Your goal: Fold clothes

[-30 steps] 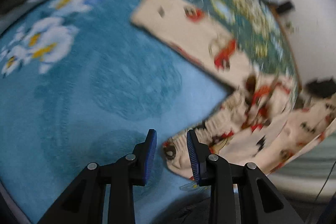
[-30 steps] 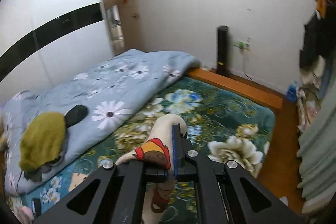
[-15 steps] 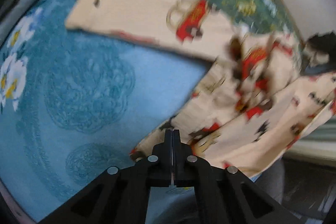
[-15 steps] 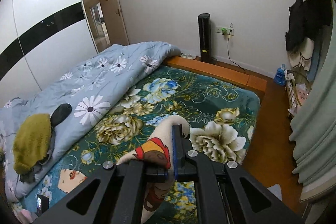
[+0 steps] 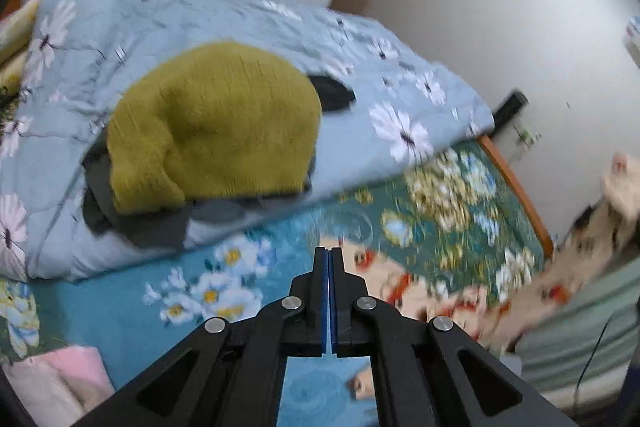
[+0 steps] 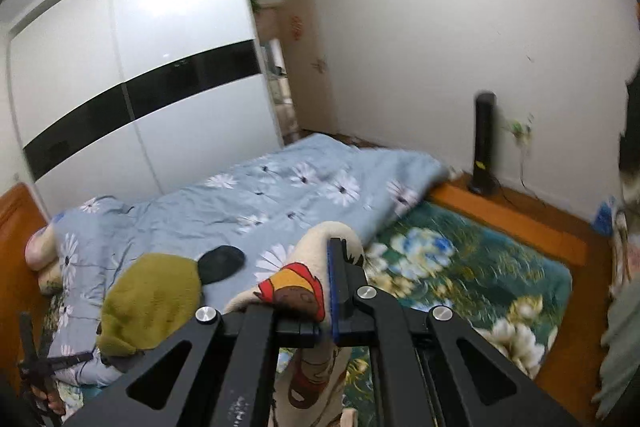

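- Left wrist view: the left gripper (image 5: 328,301) has its jaws pressed together; whether cloth sits between them I cannot tell. The cartoon-print garment (image 5: 532,291) hangs over the bed's near right edge, lifted off the floral blanket (image 5: 448,211).
- Right wrist view: the right gripper (image 6: 326,291) clamps a fold of the garment (image 6: 296,291), holding it above the blanket, probably to spread it for folding.

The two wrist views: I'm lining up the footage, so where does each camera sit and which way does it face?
Left wrist: on the left tongs, jaws together; faces across the bed at the olive sweater on the blue quilt.
Right wrist: on the right tongs, shut on the cartoon-print garment; faces the wardrobe and far wall.
Shared: sweater, quilt, floral bedspread, garment.
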`<move>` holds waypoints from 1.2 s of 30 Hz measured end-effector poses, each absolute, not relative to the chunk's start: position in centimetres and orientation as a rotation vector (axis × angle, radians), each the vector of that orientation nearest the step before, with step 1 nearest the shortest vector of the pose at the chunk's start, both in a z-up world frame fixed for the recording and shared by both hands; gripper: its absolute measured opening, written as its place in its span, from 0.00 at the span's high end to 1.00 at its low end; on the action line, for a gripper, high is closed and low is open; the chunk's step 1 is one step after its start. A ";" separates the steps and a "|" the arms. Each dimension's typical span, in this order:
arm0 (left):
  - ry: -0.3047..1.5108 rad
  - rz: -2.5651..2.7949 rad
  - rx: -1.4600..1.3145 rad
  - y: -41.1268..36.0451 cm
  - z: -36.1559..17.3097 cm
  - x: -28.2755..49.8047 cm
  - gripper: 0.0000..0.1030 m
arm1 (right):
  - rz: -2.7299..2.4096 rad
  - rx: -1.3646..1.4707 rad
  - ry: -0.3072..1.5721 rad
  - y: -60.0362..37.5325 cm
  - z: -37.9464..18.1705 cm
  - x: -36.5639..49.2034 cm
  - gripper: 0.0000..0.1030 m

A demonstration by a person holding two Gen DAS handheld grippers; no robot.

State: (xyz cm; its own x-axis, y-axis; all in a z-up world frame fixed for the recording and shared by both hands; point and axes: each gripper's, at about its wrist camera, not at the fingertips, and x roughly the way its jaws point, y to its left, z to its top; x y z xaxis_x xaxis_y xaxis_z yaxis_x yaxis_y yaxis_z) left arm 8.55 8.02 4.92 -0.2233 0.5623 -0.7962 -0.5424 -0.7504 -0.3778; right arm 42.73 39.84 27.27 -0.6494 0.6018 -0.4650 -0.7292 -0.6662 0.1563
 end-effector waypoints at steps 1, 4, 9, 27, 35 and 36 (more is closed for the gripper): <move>-0.036 1.971 -1.382 8.6 2.5 9.4 1.00 | 2.293 -0.490 0.408 39.4 27.9 42.2 0.97; -0.074 1.799 -1.585 11.0 -5.3 12.2 0.99 | 2.287 -0.477 0.373 38.7 29.3 42.1 0.97; -0.215 1.545 -1.884 14.2 -15.4 17.8 0.97 | 2.241 -0.483 0.313 38.8 31.1 43.9 0.97; -0.717 1.215 -2.081 16.9 -19.8 24.2 0.93 | 2.153 -0.465 0.299 38.8 33.1 51.2 0.97; -0.947 1.459 -1.742 12.2 -9.0 18.4 0.95 | 2.145 -0.453 0.228 37.4 36.0 53.4 0.97; -0.950 1.507 -1.691 11.4 -7.2 16.9 0.96 | 2.148 -0.452 0.237 37.6 35.9 53.4 0.97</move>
